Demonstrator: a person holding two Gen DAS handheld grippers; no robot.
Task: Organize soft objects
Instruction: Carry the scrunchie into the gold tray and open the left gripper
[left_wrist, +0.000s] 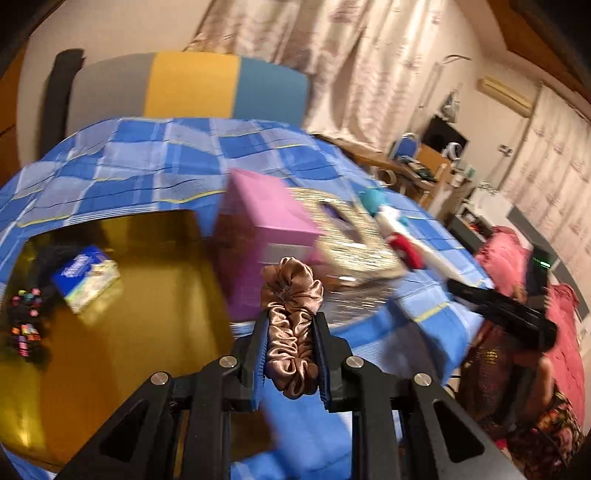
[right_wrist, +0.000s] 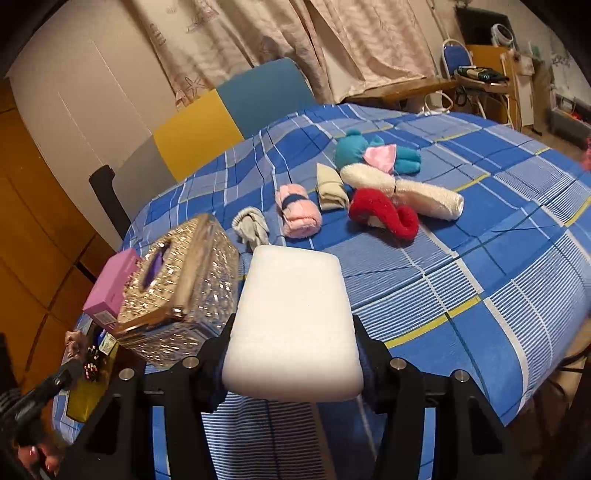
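In the left wrist view, one yellow tray (left_wrist: 140, 295) sits at the left on the blue checked surface (left_wrist: 155, 162), holding one blue tissue pack (left_wrist: 86, 277) and, at its far left edge, a dark cluster with small coloured bits (left_wrist: 24, 325), too blurred to count. Right of the tray stands one pink box (left_wrist: 262, 221), and beside it one glittery tissue box (left_wrist: 351, 251), both blurred. The left claw (left_wrist: 290, 332) is pinched tight on one brown satin scrunchie (left_wrist: 291, 321), which is squeezed between the blue pads and lifted off the surface. At the far right edge the other black claw shows as a dark blur, with a person's patterned clothing below it. In the right wrist view, the pink box (right_wrist: 110, 288) and the glittery tissue box (right_wrist: 184, 280) sit at the left, touching. The right claw (right_wrist: 291, 332) is part closed on one white sponge block (right_wrist: 291, 325), held by its two long sides above the cloth (right_wrist: 480, 229). Beyond it seven soft things lie in a loose group: one grey sock roll (right_wrist: 251, 225), one pink towel roll (right_wrist: 297, 210), one beige roll (right_wrist: 330, 186), one red curled piece (right_wrist: 384, 214), two white fluffy rolls (right_wrist: 428, 199), and one teal plush toy (right_wrist: 373, 151) with a pink bow. One chair (right_wrist: 229, 114) in grey, yellow and blue stands behind the surface.
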